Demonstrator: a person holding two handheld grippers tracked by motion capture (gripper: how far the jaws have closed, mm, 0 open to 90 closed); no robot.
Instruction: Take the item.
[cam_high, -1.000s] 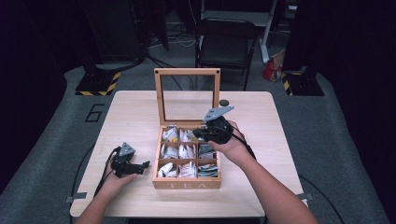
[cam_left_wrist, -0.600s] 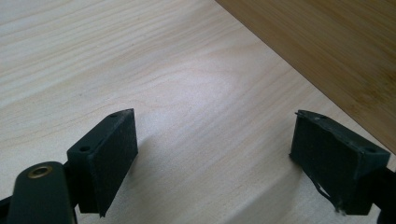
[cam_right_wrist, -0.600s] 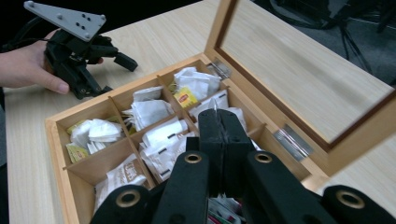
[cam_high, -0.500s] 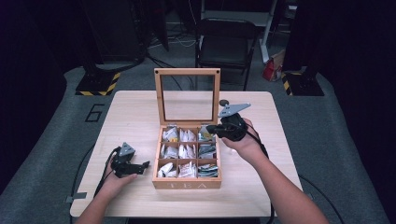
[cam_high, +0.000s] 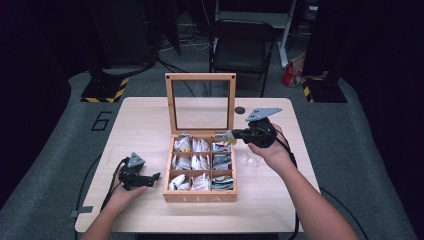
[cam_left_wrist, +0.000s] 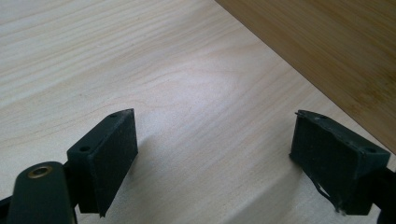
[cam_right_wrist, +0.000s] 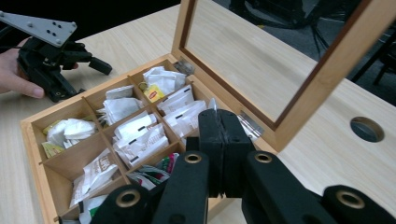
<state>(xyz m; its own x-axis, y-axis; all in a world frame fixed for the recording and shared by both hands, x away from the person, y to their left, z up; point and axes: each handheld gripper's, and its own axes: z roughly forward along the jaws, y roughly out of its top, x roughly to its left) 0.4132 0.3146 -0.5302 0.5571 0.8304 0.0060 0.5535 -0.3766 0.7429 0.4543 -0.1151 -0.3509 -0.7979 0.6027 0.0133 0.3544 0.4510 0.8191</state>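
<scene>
Your right gripper (cam_high: 235, 134) has its jaws pressed fully together, and a thin pale tea sachet (cam_high: 227, 134) seems to be pinched between them. In the right gripper view I see just a small white edge of that sachet (cam_right_wrist: 212, 103) standing out above the closed pads, so I cannot tell its print or kind. You hold it over the far right corner of the square light-wood tea box (cam_high: 200, 197), just above the far right compartment and near the hinge side. I think this firm grip suits a flat, light packet that would slip out of looser jaws.

The box stands in the middle of the pale wooden table (cam_high: 140, 125), and its nine compartments are filled with paper sachets. Its wood-framed glass lid (cam_high: 200, 76) stands upright at the far side. This leaves every compartment open to you from above and from the right.

Your left gripper (cam_high: 155, 176) rests low on the table to the left of the box, near its front left corner but apart from it. Its jaws stand wide open with nothing between them, as the left gripper view (cam_left_wrist: 215, 144) shows: bare table lies under them and the box wall passes at the upper right. I judge that this hand only waits there, close enough to steady the box if it slides.
</scene>
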